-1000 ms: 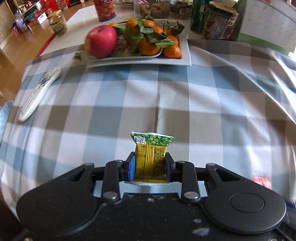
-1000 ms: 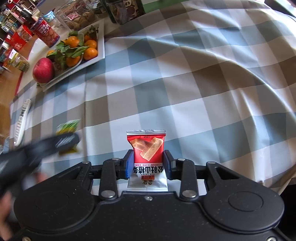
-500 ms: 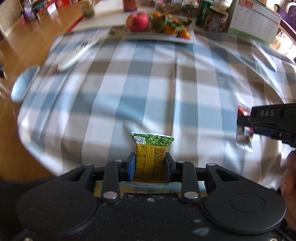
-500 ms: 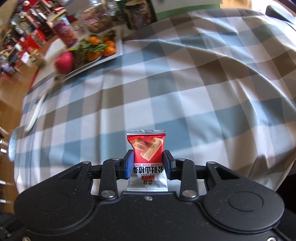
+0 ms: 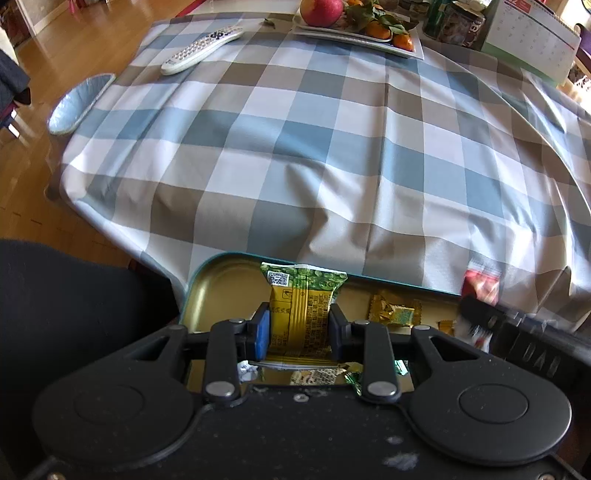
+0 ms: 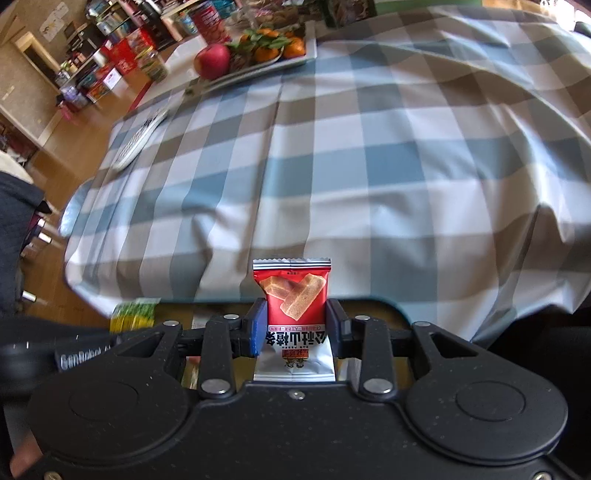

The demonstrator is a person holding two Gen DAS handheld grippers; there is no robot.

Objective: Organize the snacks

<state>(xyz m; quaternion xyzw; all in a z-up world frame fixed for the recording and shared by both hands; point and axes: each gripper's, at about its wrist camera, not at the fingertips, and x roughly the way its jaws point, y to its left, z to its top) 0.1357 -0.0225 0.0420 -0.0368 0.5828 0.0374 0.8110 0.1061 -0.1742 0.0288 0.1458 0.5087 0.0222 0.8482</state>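
Observation:
My left gripper [image 5: 298, 325] is shut on a yellow and green snack packet [image 5: 301, 310] and holds it over an open gold-lined tin [image 5: 218, 284] below the table's near edge. Gold-wrapped sweets [image 5: 393, 314] lie in the tin. My right gripper [image 6: 295, 325] is shut on a red and white snack packet [image 6: 293, 306], also over the tin, whose rim [image 6: 388, 300] shows under the cloth edge. In the left wrist view the right gripper [image 5: 476, 317] shows blurred at the right with its red packet [image 5: 480, 286]. In the right wrist view the green packet [image 6: 133, 314] shows at the left.
A checked tablecloth [image 5: 332, 129] covers the table. A white tray with an apple and oranges [image 5: 354, 22] stands at the far side, with jars and a calendar [image 5: 532, 40] beside it. A remote control [image 5: 201, 48] lies far left. Wooden floor [image 5: 48, 74] lies to the left.
Both grippers have pulled back from over the table to the near edge, each still holding its packet. The open tin has come into view under them.

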